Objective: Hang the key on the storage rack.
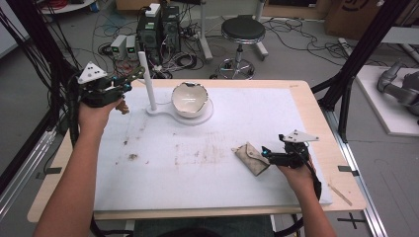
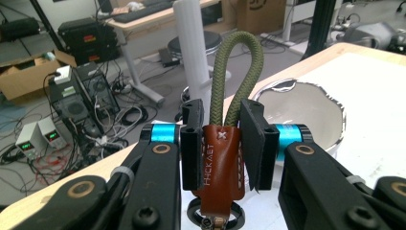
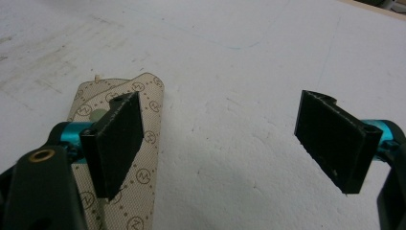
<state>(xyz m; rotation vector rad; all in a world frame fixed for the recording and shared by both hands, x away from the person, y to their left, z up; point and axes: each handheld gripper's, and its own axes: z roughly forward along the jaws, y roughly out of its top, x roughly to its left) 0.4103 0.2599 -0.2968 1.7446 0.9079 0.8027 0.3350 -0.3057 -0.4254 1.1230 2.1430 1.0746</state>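
My left gripper [image 1: 126, 84] [image 2: 221, 120] is raised at the table's far left, shut on a keychain [image 1: 134, 76] by its brown leather tab [image 2: 220, 167]. The keychain's olive rope loop [image 2: 234, 48] sticks out past the jaws, close to the white post [image 1: 147, 79] [image 2: 191, 48] of a stand. A white bowl [image 1: 189, 98] [image 2: 301, 110] sits on the stand's round base. My right gripper [image 1: 264, 152] [image 3: 220, 110] rests low at the right, open, with nothing between the pads. Its left pad hangs over a beige patterned pouch [image 1: 251, 158] [image 3: 143, 143] lying on the mat.
A white mat [image 1: 197, 168] with brown stains covers the wooden table. Behind the table stand a black stool [image 1: 242, 32], computer cases [image 1: 158, 29] and loose cables on the floor. Black frame struts [image 1: 346, 74] rise at the right edge.
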